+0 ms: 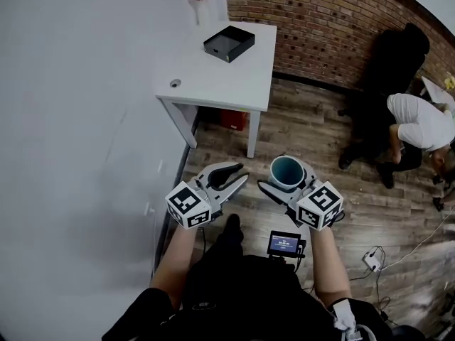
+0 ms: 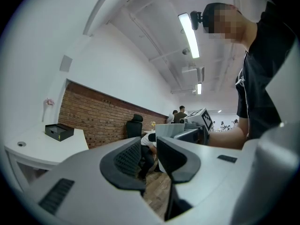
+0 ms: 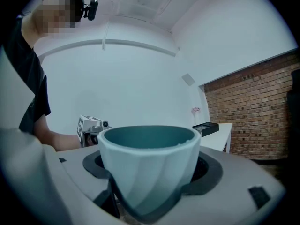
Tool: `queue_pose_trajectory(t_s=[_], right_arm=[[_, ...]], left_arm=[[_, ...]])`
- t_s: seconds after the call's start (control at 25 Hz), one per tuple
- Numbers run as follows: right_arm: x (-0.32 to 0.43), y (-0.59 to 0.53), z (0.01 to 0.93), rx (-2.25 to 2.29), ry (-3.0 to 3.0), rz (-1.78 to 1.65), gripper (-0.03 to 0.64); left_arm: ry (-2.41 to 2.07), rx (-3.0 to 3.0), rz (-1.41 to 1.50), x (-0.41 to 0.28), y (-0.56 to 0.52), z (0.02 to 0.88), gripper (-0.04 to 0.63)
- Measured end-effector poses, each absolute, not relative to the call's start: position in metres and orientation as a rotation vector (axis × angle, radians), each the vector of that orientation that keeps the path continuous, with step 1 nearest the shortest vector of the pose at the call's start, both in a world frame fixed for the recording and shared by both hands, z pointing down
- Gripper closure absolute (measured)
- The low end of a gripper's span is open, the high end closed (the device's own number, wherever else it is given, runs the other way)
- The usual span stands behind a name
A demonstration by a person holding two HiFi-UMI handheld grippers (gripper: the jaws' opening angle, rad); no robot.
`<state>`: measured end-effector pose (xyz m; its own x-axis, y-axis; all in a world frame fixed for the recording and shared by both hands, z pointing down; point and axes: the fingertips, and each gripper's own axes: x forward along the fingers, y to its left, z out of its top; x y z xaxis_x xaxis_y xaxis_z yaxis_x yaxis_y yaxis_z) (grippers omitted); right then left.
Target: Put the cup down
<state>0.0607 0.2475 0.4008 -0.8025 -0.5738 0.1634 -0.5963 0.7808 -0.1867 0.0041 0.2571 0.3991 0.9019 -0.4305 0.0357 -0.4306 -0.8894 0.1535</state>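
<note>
A pale teal cup stands upright between the jaws of my right gripper, which is shut on its sides and holds it over the wooden floor. In the right gripper view the cup fills the middle, and the dark pads press on both flanks. My left gripper floats beside it to the left with a narrow gap between its jaws and nothing in them. The left gripper view looks along those jaws to the cup at the right. Ahead stands a white table.
A black box lies on the table's far part, a small round item at its left edge. A white wall runs along the left and a brick wall behind. A person bends by a black chair at right.
</note>
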Motion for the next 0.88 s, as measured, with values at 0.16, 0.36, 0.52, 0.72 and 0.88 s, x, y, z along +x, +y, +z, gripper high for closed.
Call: queue_pose_trajectory(t_s=[0.16,0.36,0.52,0.72,0.88], right_arm=[[0.051,0.21,0.396,0.973,-2.855,0.363,0.216],[0.035,0.16,0.39,1.007,-2.838,0.36,0.216],[0.025,0.131,0.386,1.033,-2.825,0.367,0.216],[0.015,0.109,0.394,1.037,-2.804,0.381,0.216],[0.014,0.096,0.394,1.068,-2.799,0.398,0.216]], left_arm=[[-0.628,2.916,-0.002,-0.005,0.218,0.392,0.499],[-0.582,2.92,-0.01,-0.02,0.168,0.388,0.499],[-0.561,2.928,-0.005,-0.031,0.135,0.383,0.499],[-0.532,2.926,-0.021,-0.038,0.112,0.386,0.499],[-0.509,2.924,-0.006,-0.04,0.101,0.388,0.499]])
